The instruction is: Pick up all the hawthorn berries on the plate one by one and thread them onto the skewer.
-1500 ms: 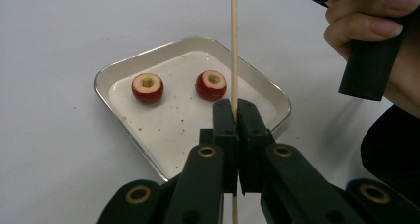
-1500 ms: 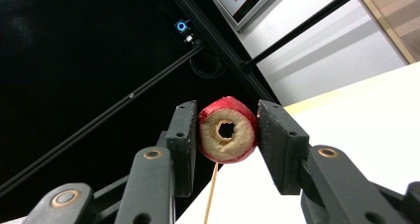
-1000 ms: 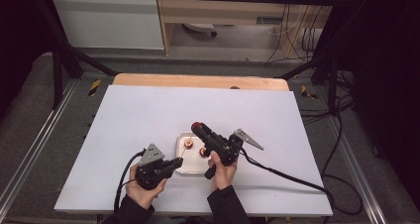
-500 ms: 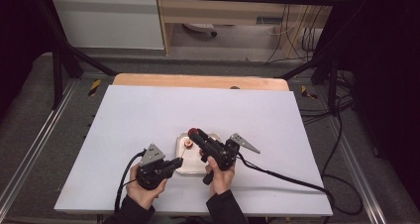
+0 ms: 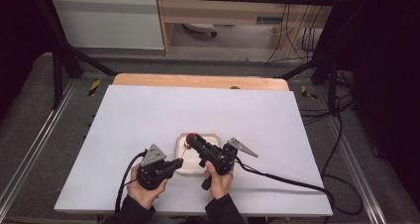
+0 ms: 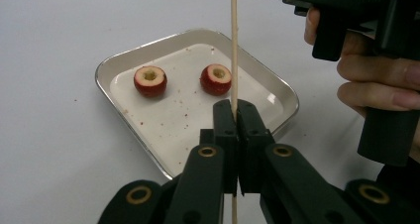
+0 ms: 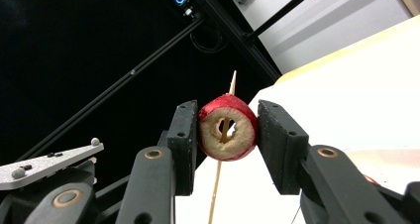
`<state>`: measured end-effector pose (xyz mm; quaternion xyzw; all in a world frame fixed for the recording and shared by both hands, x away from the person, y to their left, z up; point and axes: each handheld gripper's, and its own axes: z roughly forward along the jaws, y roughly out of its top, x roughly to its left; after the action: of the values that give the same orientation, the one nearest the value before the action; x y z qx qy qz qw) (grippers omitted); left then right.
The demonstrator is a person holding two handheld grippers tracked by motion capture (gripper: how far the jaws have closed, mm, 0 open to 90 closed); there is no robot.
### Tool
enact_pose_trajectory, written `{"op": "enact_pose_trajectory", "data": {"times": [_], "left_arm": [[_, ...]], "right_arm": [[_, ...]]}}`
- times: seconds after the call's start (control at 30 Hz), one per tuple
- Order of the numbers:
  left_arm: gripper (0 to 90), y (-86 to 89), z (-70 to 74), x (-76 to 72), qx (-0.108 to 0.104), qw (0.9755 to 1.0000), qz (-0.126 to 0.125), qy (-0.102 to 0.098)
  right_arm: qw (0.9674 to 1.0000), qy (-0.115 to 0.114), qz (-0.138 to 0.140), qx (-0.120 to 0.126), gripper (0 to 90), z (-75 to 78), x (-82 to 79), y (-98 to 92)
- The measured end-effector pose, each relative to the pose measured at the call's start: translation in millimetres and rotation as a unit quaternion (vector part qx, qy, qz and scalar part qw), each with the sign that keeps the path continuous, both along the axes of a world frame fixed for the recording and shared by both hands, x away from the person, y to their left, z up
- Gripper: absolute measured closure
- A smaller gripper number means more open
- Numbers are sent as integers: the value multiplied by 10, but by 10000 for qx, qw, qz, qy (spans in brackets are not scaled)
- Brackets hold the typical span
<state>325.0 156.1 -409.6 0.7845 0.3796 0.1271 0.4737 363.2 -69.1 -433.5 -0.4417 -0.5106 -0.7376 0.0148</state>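
The right gripper has shifted left, clamping a cored fruit threaded on the skewer pinched by the left gripper.

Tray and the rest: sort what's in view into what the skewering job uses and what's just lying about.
In use: skewer, clamped in the left gripper; cored fruit in the right gripper, skewer through its hole; two cored fruits waiting in the tray.

Lying about: cable; table; crumbs in the tray.
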Motion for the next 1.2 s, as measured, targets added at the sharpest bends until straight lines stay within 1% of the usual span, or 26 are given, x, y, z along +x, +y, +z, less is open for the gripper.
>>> {"op": "enact_pose_trajectory", "data": {"times": [0.17,0.27,0.37,0.43,0.5,0.53,0.6,0.63,0.7,0.8,0.83,0.9,0.97,1.07,1.1,1.13,1.17,1.2], "left_arm": [[887,7,-1,3,-6,10000,-8,-10],[887,5,-5,0,-33,10000,-6,-45],[887,2,-6,8,-35,10000,10,-46],[887,10,-12,17,-18,10000,8,-11],[887,9,-18,24,-18,10000,10,-11],[887,9,-15,25,-29,10000,20,-44],[887,7,-6,34,9,10000,28,-59],[887,9,-9,34,-16,10000,6,-57],[887,7,-9,29,6,10000,10,-68],[886,15,-9,43,-2,10000,-1,-50],[886,15,-10,43,-6,10000,-7,-63],[886,11,-13,42,45,10000,-6,-66],[887,12,-24,53,44,10000,-22,-12],[886,9,-34,54,82,10000,-34,-34],[886,14,-32,55,80,9999,-48,-57],[886,22,-28,53,78,9999,-56,-91],[886,37,-19,50,90,9999,-68,-126],[885,53,-10,49,96,9998,-72,-146]], "right_arm": [[10000,25,7,-9,617,-9,-7,4],[10000,78,59,-22,617,-24,-17,12],[9998,152,149,-34,617,-76,-35,35],[9996,192,186,-32,617,-113,-56,53],[9995,231,214,-56,617,-143,-68,67],[9993,254,255,-58,617,-155,-77,74],[9988,280,375,-124,617,-192,-103,105],[9988,297,375,-122,617,-202,-125,117],[9992,213,313,-154,617,-205,-143,122],[9985,290,414,-221,616,-211,-148,137],[9985,276,409,-252,616,-217,-157,138],[9983,292,439,-264,616,-220,-159,139],[9978,343,479,-315,615,-228,-158,142],[9972,371,502,-413,612,-224,-152,139],[9970,346,517,-453,607,-219,-145,134],[9968,358,525,-481,569,-207,-143,131],[9966,340,498,-569,493,-192,-141,126],[9962,321,474,-654,462,-175,-139,115]]}}
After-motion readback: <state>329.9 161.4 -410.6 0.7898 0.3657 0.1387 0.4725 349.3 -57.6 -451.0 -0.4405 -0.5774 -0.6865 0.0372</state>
